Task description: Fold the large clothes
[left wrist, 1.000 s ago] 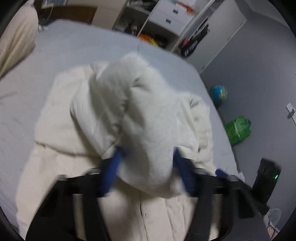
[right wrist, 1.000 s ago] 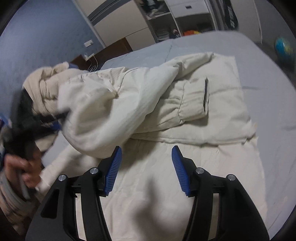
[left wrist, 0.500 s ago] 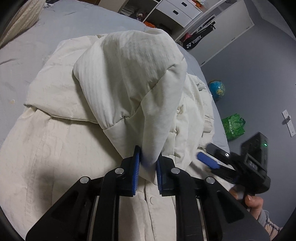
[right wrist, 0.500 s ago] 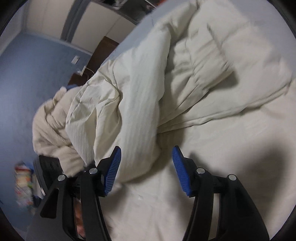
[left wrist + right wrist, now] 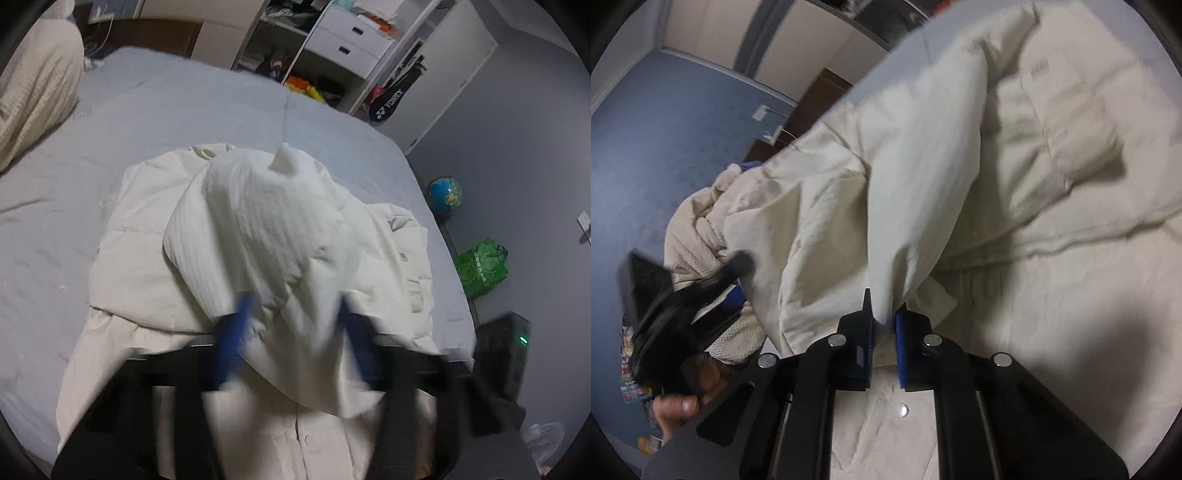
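Bedroom, grey-sheeted bed (image 5: 207,110) with open wardrobe shelves (image 5: 303,48) behind and a globe (image 5: 444,194) on the floor; cream padded jacket (image 5: 140,258) lies spread on the bed, one sleeve (image 5: 266,236) lifted over the body; left gripper (image 5: 291,332) blurred, jaws spread wide either side of the sleeve cuff, not pinching; right gripper (image 5: 884,321) clamped on the sleeve edge (image 5: 886,229); jacket looks puffy, soft, light but bulky, fabric probably a bit slick; best hold likely at cuff, hem or seam edges where the padding thins, since thick quilted parts would slip from the pads.
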The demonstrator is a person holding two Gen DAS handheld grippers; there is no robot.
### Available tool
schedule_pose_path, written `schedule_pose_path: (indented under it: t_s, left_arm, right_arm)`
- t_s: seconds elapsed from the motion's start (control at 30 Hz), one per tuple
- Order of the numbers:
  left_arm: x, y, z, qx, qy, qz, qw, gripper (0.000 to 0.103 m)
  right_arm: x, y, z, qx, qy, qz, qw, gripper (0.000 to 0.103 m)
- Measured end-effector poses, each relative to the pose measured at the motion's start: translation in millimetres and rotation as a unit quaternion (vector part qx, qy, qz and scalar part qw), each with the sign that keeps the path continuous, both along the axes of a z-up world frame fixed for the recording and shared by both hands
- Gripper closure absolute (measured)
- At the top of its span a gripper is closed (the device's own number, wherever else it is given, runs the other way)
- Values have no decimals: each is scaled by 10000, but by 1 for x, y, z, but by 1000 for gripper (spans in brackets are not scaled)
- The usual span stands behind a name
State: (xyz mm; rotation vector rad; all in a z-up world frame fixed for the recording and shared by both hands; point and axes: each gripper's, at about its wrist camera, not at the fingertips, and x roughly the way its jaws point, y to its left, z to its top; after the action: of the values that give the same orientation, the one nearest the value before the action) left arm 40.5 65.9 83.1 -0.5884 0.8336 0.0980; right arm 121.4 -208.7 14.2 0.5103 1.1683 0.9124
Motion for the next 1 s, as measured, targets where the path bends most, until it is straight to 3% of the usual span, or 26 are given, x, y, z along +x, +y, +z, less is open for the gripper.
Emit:
schedule_pose_path:
  t_s: [0.07,0.2,0.47,0.53,0.6,0.67,0.77,0.83,0.93,1.0]
  left_arm:
    - [0,0,-1,-187,-70,22,9998,85]
    - [-13,-12,-12,-403,-207,-183,9988,87]
    - [-18,-35,-70,-737,282,-382,9961,87]
    - [-19,-33,-68,-681,234,-412,9965,86]
    - [-18,-32,-59,-545,206,-442,9973,81]
    - [-19,-31,-45,-227,126,-444,9987,69]
    - [-24,-28,-31,-32,-23,-424,9991,49]
    - [-23,-24,-22,21,-114,-389,9992,47]
    - [-18,-18,-17,-41,-145,-354,9993,47]
    - [-14,-14,-18,-146,-118,-343,9992,55]
  right_arm:
    - [1,-7,16,77,-240,-41,9997,98]
    - [7,-30,35,292,-487,-260,9981,98]
    - [10,-54,-30,-356,359,-462,9976,93]
    - [8,-56,-24,-470,273,-487,9973,86]
    - [5,-54,-7,-678,-89,-521,9963,83]
    - [2,-52,8,-720,-389,-571,9950,80]
    - [0,-45,31,-600,-751,-533,9939,67]
    - [1,-37,39,-482,-796,-369,9950,57]
    - [5,-15,41,-420,-708,-64,9966,57]
    - [6,-2,36,-456,-581,97,9972,57]
